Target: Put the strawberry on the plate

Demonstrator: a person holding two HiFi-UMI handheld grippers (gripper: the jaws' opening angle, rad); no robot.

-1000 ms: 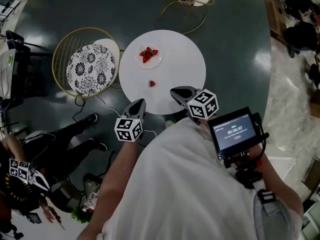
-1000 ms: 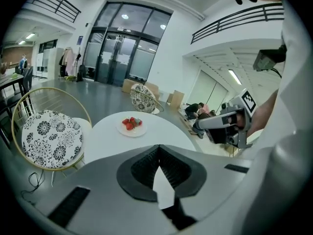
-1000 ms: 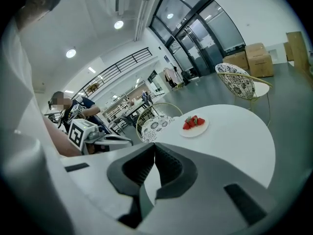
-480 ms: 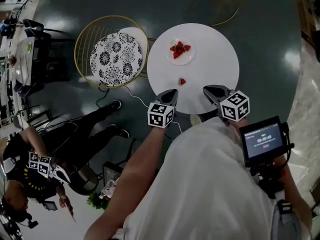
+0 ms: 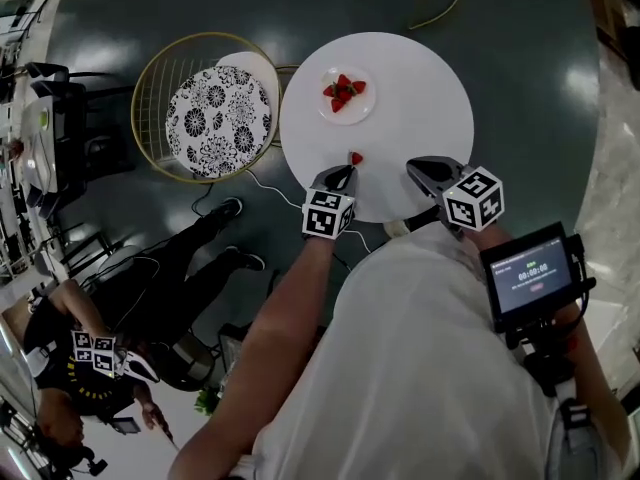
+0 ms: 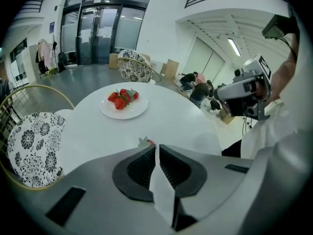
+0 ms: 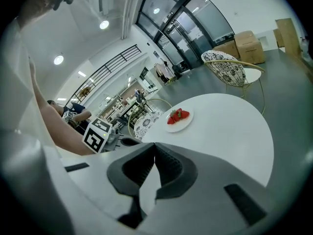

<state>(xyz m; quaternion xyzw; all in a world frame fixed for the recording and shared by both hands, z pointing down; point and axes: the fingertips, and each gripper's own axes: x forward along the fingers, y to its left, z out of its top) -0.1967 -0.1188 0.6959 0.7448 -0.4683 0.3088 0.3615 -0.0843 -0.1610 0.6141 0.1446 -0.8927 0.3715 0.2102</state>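
Observation:
A lone red strawberry [image 5: 356, 158] lies on the round white table [image 5: 420, 128], near its front edge. Farther back stands a white plate [image 5: 345, 105] with several strawberries [image 5: 340, 90] on it. My left gripper [image 5: 345, 172] is shut and empty, its tips just short of the lone strawberry [image 6: 146, 142], which peeks over the jaws in the left gripper view. The plate [image 6: 123, 109] lies beyond it. My right gripper [image 5: 415, 168] is shut and empty over the table's front right edge; its own view shows the plate [image 7: 179, 121] far ahead.
A gold wire chair with a black-and-white patterned cushion [image 5: 216, 121] stands left of the table. A second such chair [image 7: 230, 68] stands behind it. A seated person's legs [image 5: 175, 268] stretch across the dark floor at left. A monitor [image 5: 530, 271] hangs at my right side.
Both grippers have moved forward to the table's front edge. The left one has closed in on the lone strawberry.

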